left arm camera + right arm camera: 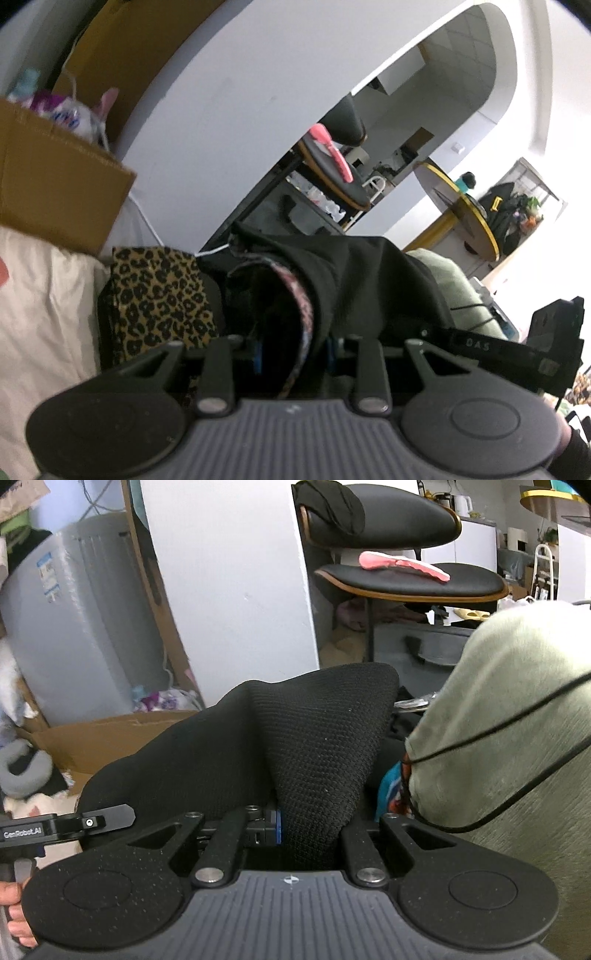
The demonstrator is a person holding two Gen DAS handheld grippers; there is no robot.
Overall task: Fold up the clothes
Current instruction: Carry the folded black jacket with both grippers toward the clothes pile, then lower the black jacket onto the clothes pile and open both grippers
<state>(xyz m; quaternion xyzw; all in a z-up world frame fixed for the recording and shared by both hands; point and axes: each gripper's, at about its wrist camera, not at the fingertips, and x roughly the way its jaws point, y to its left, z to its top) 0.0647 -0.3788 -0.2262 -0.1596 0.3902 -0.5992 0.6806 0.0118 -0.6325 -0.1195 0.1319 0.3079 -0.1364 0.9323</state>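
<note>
A black knit garment (354,280) with a pink patterned inner band hangs lifted between both grippers. My left gripper (293,354) is shut on its edge near the band; the fingertips are buried in cloth. In the right wrist view the same black garment (314,738) bunches up in a peak over my right gripper (310,830), which is shut on it, with one blue pad (277,827) showing. The other gripper's body (66,827) shows at the left edge of that view, held by a hand. A leopard-print cloth (159,299) lies beside the garment.
A pale green garment (509,720) with a black cord lies right of the black one. A cardboard box (55,181) stands at left over a white bedsheet (40,306). Behind are a white wall, a black chair (406,579) bearing a pink item, and a round gold-rimmed table (461,206).
</note>
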